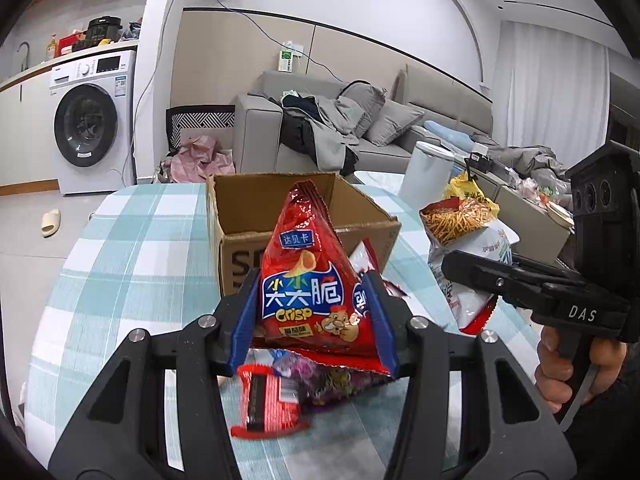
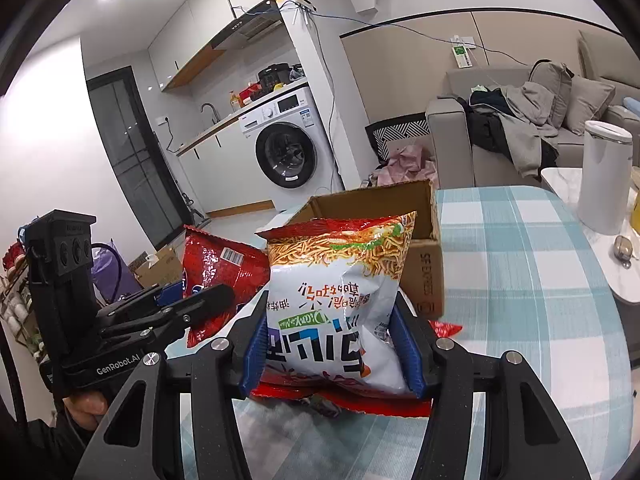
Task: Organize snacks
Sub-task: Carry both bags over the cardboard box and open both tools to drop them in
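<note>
My left gripper (image 1: 314, 312) is shut on a red crisp bag (image 1: 310, 276), held upright above the table, in front of an open cardboard box (image 1: 280, 216). My right gripper (image 2: 332, 344) is shut on a white noodle-snack bag (image 2: 340, 292) with a red and orange top, also lifted off the table. In the left wrist view the right gripper (image 1: 476, 276) shows at the right with that noodle-snack bag (image 1: 468, 240). In the right wrist view the left gripper (image 2: 192, 308) shows at the left with the red bag (image 2: 220, 268). The box (image 2: 420, 220) stands just behind both bags.
Small snack packets (image 1: 272, 396) lie on the checked tablecloth (image 1: 132, 248) beneath the left gripper, and a red wrapper (image 2: 444, 328) lies beside the box. A white cylindrical container (image 2: 604, 176) stands to the right. A sofa (image 1: 360, 120) and washing machine (image 1: 88, 120) are beyond the table.
</note>
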Demonstrator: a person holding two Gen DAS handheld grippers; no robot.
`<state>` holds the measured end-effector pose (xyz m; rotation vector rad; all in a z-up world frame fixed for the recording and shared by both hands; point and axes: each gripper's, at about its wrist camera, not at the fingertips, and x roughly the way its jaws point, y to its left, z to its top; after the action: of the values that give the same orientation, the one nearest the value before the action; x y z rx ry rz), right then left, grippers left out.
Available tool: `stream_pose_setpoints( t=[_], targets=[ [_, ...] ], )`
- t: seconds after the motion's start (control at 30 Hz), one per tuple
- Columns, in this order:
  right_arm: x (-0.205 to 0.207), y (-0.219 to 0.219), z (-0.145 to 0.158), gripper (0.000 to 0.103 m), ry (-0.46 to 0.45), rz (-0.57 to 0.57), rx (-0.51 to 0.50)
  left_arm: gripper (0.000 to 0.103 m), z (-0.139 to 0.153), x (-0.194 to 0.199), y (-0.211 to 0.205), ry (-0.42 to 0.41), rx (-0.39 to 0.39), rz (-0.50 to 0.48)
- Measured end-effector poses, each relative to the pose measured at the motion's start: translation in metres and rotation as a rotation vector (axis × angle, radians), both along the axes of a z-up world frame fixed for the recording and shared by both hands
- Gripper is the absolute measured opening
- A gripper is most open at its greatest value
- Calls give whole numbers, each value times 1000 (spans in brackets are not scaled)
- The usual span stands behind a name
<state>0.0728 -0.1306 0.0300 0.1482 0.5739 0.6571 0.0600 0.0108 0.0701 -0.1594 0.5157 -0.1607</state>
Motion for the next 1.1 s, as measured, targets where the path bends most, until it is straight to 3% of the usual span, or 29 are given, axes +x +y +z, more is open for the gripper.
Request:
stream_pose_setpoints(
  t=[0.4,1.1],
  targets=[
    [38,15,16,56,14,-1,5,47,15,52,11,-11,3,31],
    [108,27,8,56,95,-37,7,47,0,136,22,34,21,56]
  ],
)
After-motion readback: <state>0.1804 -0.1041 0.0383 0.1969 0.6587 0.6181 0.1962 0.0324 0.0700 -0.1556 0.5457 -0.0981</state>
